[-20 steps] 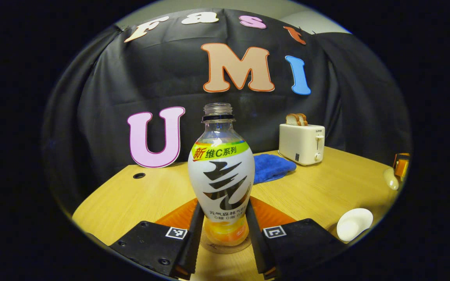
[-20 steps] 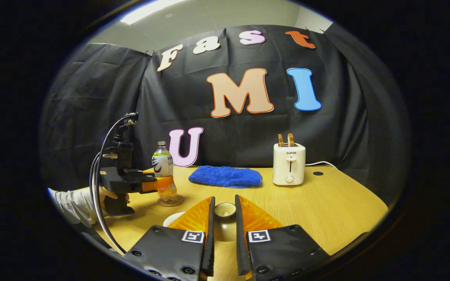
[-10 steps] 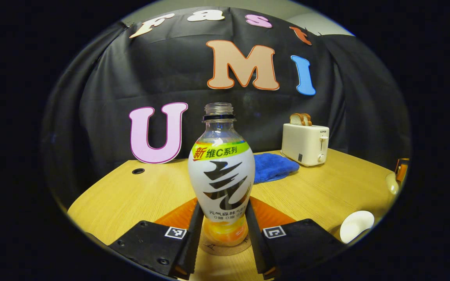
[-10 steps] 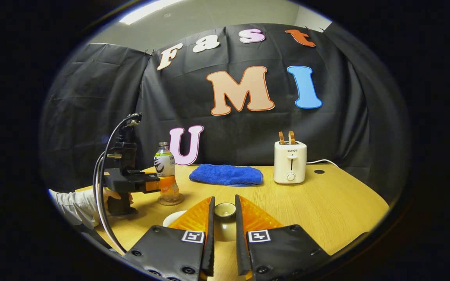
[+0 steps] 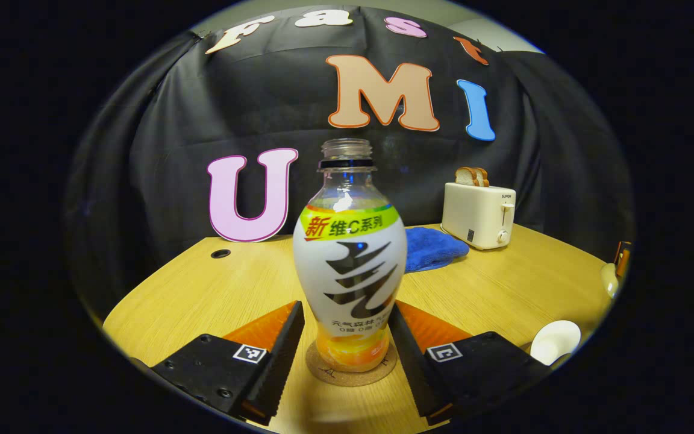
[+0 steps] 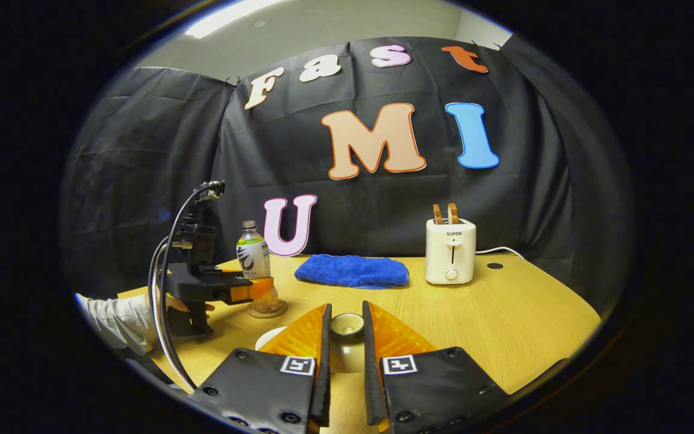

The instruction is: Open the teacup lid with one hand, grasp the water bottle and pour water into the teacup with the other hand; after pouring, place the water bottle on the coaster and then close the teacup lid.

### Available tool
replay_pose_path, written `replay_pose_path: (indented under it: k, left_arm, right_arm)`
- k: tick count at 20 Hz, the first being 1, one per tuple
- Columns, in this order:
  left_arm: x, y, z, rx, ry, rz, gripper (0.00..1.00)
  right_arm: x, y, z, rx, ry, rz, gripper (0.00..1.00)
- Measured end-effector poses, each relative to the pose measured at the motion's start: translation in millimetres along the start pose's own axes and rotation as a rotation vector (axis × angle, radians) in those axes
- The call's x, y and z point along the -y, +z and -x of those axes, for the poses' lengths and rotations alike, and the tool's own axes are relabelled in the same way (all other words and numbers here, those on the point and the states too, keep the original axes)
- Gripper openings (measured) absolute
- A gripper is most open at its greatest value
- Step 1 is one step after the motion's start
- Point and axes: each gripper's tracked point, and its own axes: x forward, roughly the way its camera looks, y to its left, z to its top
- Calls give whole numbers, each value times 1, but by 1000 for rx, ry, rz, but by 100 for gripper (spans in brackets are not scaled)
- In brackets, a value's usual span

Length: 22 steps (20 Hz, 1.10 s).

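Observation:
The uncapped drink bottle [image 5: 350, 265] stands upright on the round cork coaster [image 5: 347, 375]. My left gripper [image 5: 347, 307] is open around it, with a gap between each finger and the bottle. In the right gripper view the same bottle [image 6: 253, 256] rests on the coaster [image 6: 267, 310] with the left gripper [image 6: 256, 288] at its base. My right gripper [image 6: 346, 313] is shut on the cream teacup lid [image 6: 347, 352], held above the table. The white teacup [image 5: 555, 340] sits open on the table; in the right gripper view the teacup [image 6: 270, 337] is partly hidden behind a finger.
A white toaster [image 6: 450, 250] with bread slices stands at the back, with a blue cloth [image 6: 352, 271] to its left. A person's sleeve [image 6: 118, 319] is behind the left gripper. The table has a cable hole [image 5: 220, 254].
My left gripper's fingers have spread apart and let go of the bottle, which now stands on the coaster. The right gripper keeps the lid in the same place.

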Motion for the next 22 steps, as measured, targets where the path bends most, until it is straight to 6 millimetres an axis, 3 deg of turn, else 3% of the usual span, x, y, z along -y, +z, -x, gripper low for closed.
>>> replay_pose_path:
  k: [5,9,16,22]
  left_arm:
    - [-2,-1,8,1,9,2,87]
    - [-1,8,32,49,15,-18,97]
    - [5,24,81,135,1,-49,96]
    - [-3,23,109,166,11,-72,96]
  right_arm:
    - [-6,-5,-6,3,16,-29,27]
    - [-19,-9,-14,21,47,-57,26]
    - [-43,-23,-34,14,92,-90,27]
    - [-61,-37,-44,-21,105,-70,26]
